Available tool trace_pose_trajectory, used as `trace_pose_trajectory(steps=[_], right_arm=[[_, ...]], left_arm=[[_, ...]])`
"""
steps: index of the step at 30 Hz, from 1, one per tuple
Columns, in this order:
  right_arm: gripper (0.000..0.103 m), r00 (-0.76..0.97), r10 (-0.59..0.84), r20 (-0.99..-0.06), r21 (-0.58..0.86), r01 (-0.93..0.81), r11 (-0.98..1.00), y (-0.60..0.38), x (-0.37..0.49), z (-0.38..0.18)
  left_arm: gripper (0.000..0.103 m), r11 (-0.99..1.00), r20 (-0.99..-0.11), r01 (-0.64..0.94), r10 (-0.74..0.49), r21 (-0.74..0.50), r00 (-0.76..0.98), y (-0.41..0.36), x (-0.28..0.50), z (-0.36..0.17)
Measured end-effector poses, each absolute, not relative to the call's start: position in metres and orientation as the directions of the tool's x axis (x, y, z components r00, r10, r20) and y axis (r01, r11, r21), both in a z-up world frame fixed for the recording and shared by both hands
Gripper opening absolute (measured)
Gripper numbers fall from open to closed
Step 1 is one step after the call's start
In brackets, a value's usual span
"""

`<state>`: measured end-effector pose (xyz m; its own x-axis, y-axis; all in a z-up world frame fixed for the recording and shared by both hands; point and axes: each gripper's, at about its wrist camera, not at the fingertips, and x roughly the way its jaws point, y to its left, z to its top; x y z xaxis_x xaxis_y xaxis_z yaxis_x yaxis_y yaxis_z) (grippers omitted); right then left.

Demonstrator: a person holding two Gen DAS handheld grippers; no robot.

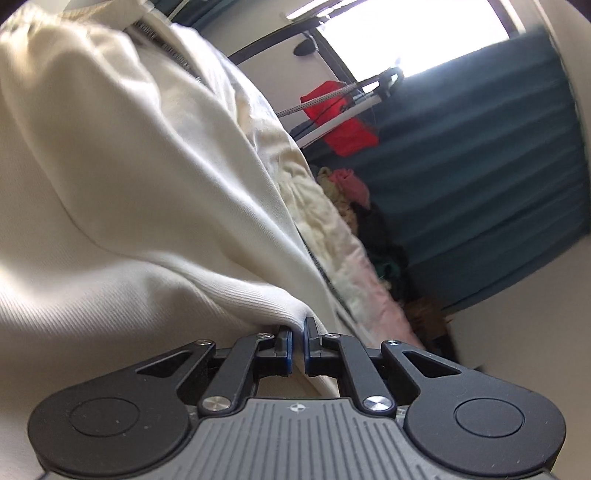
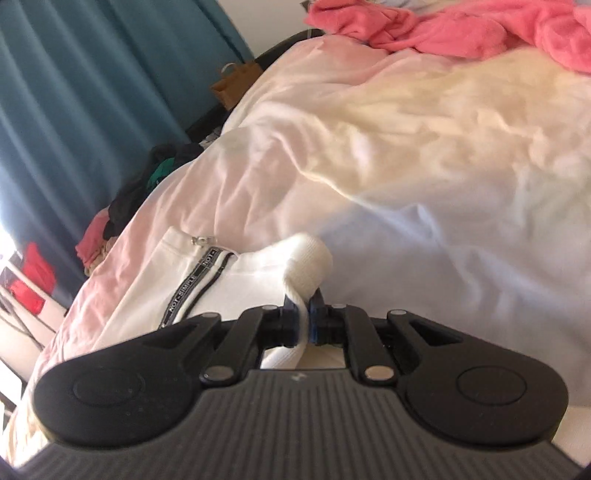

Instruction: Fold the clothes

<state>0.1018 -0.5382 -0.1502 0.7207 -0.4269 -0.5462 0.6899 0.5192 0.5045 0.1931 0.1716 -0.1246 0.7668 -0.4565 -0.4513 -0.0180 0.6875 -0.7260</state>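
Note:
A white zip-up jacket point(image 1: 122, 177) fills the left of the left wrist view, hanging in folds with its zipper at the top. My left gripper point(image 1: 298, 328) is shut on its ribbed hem. In the right wrist view the same jacket point(image 2: 236, 288) lies on the bed, with a black-and-white lettered tape beside the zipper. My right gripper point(image 2: 303, 306) is shut on a bunched ribbed cuff or hem of it, which bulges above the fingers.
A bed with a crumpled pale sheet point(image 2: 406, 147) lies under the jacket. Pink clothes point(image 2: 480, 29) are heaped at its far side. Dark and pink clothes point(image 2: 122, 214) lie by the teal curtain point(image 2: 74, 92). A rack with a red garment point(image 1: 347, 125) stands near the window.

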Motion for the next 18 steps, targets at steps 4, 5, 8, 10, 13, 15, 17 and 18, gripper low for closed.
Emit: trace_pose_trajectory(steps=[4,5,8,10,13,15,17,18], right_arm=[[0.012,0.7,-0.398,-0.592,0.458,0.699,0.549,-0.526,0.11,-0.141],[0.013,0.695,-0.382,-0.61,0.447,0.699,0.558,-0.524,0.113,-0.137],[0.038,0.69,-0.361,-0.627,0.409,0.686,0.602,-0.509,0.108,-0.121],[0.075,0.719,-0.335,-0.609,0.425,0.653,0.627,-0.497,0.095,-0.111],[0.084,0.766,-0.309,-0.564,0.42,0.588,0.691,-0.471,0.073,-0.088],[0.084,0.792,-0.282,-0.542,0.399,0.538,0.743,-0.451,0.057,-0.071],[0.084,0.817,-0.262,-0.515,0.381,0.491,0.783,-0.429,0.037,-0.056],[0.084,0.826,-0.243,-0.508,0.371,0.464,0.804,-0.418,0.028,-0.049]], left_arm=[[0.011,0.822,-0.508,0.029,-0.379,-0.568,0.774,0.147,0.188,-0.104],[0.015,0.835,-0.512,0.039,-0.372,-0.548,0.774,0.141,0.187,-0.098],[0.031,0.869,-0.511,0.077,-0.357,-0.489,0.782,0.129,0.173,-0.086],[0.051,0.887,-0.51,0.1,-0.349,-0.452,0.786,0.121,0.163,-0.078],[0.064,0.905,-0.506,0.136,-0.343,-0.402,0.791,0.11,0.14,-0.064],[0.072,0.916,-0.502,0.156,-0.338,-0.369,0.796,0.103,0.125,-0.055],[0.078,0.928,-0.495,0.17,-0.324,-0.332,0.806,0.097,0.11,-0.046],[0.081,0.934,-0.489,0.177,-0.317,-0.311,0.812,0.095,0.102,-0.041]])
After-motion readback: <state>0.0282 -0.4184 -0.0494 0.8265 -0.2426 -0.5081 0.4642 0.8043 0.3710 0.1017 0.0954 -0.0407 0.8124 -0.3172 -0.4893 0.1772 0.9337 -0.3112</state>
